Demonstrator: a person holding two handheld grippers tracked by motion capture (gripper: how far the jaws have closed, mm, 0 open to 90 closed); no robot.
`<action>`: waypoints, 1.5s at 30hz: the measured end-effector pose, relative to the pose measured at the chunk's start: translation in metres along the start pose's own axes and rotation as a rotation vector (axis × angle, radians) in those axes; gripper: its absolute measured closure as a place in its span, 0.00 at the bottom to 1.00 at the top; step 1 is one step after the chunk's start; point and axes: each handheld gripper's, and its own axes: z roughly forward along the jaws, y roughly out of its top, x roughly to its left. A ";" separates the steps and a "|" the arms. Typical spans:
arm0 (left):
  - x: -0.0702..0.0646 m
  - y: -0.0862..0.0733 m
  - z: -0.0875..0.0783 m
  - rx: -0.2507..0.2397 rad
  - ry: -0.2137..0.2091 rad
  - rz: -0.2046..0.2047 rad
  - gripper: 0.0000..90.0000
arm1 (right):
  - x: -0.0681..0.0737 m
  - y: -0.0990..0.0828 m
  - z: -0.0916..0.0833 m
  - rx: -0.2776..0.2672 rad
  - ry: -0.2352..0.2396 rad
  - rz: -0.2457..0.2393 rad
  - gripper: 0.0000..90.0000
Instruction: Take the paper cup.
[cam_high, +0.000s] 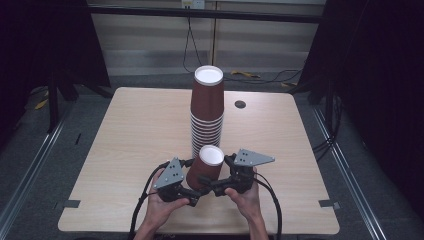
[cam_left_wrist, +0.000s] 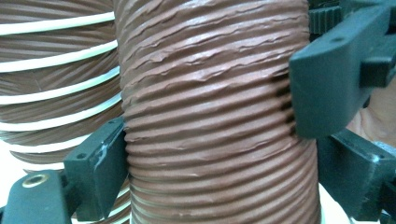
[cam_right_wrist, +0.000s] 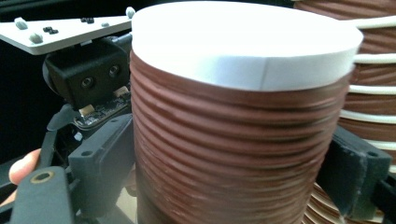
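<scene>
A brown ribbed paper cup (cam_high: 206, 167) is held bottom-up and slightly tilted above the table's front, its white base facing up. My left gripper (cam_high: 192, 194) grips its lower part from the left, and my right gripper (cam_high: 211, 184) grips it from the right. In the left gripper view the cup (cam_left_wrist: 219, 116) sits between the left gripper (cam_left_wrist: 224, 182) jaws, which touch both sides; a jaw of the other gripper presses in at upper right. In the right gripper view the cup (cam_right_wrist: 233, 130) fills the right gripper (cam_right_wrist: 229, 172), both pads against it.
A tall stack of upside-down brown cups (cam_high: 207, 115) stands just behind the held cup at the middle of the wooden table (cam_high: 135, 135). A dark round hole (cam_high: 240, 104) lies right of the stack. Cables trail from both grippers over the front edge.
</scene>
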 end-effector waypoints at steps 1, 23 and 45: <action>0.000 0.000 0.000 -0.005 -0.001 -0.005 0.14 | 0.000 0.000 0.000 0.004 -0.003 -0.003 0.15; 0.008 -0.006 -0.010 0.026 -0.017 -0.006 0.14 | 0.001 0.011 -0.009 0.009 -0.011 -0.028 0.14; 0.022 -0.002 -0.019 0.115 -0.078 0.006 0.15 | -0.007 0.009 -0.041 0.088 -0.030 -0.063 0.15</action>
